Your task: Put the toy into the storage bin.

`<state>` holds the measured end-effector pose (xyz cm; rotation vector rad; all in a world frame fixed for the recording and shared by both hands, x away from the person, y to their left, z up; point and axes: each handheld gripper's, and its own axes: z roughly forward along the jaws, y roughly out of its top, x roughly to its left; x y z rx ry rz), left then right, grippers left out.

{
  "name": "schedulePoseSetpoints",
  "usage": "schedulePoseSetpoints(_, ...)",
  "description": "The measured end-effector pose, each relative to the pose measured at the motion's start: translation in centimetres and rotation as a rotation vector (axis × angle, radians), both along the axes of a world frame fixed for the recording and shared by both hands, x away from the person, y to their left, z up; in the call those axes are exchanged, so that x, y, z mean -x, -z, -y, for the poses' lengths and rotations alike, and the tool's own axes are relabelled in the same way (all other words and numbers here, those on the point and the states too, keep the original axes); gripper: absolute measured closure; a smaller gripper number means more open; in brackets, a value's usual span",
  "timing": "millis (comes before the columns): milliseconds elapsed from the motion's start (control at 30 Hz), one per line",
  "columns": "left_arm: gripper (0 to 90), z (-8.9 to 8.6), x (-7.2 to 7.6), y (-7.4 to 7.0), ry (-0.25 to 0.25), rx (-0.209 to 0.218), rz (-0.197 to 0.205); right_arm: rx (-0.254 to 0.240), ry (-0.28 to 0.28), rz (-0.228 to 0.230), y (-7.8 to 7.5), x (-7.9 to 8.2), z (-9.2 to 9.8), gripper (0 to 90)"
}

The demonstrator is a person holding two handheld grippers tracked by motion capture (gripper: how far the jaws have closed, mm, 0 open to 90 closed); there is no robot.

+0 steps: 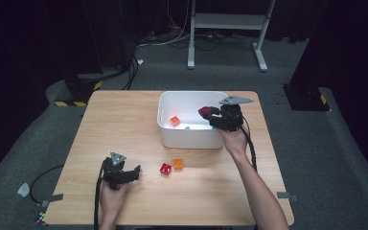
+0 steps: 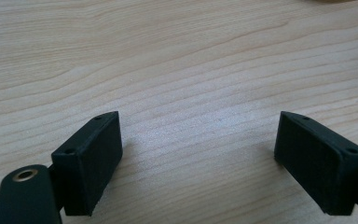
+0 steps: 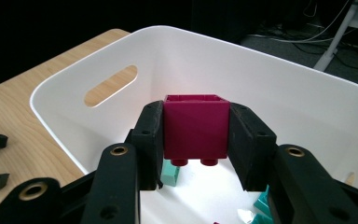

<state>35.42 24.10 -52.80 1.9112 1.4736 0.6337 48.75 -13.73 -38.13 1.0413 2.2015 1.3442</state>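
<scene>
— While the high view is taking in the whole tabletop [image 1: 124,124], what is sitting at its left?

— The left hand-held gripper [image 1: 133,173] is resting low on the wood, well apart from the bin. Its own view is showing what the high one is not: both jaws are standing wide apart with bare wood grain between them.

— And moving right?

— A red block [image 1: 166,168] and an orange block [image 1: 178,164] are lying just beside each other on the tabletop in front of the white bin [image 1: 191,136]. Inside it, an orange piece [image 1: 174,120] is lying.

— The right side?

— The right hand-held gripper [image 3: 196,140] is hanging over the bin, clamped on a magenta block [image 3: 196,128]. Its view is showing the studs pointing down, plus teal pieces [image 3: 170,175] on the bin floor.
</scene>
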Motion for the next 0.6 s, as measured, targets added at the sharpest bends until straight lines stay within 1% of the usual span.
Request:
schedulePoseSetpoints(200,15.1,0.0,0.0,0.0,0.0,0.001,0.0,0.03,0.014,-0.023,0.9,-0.7,-0.4,57.9)
schedulePoseSetpoints(400,15.2,0.0,0.0,0.0,0.0,0.001,0.001,0.046,0.026,-0.022,1.2,-1.0,-0.6,57.6)
schedulePoseSetpoints(500,15.2,0.0,0.0,0.0,0.0,0.001,0.001,0.049,0.026,-0.028,1.3,-1.1,-0.6,57.0)
schedulePoseSetpoints(600,15.2,0.0,0.0,0.0,0.0,0.001,0.001,0.044,0.024,-0.033,1.4,-1.2,-0.6,53.7)
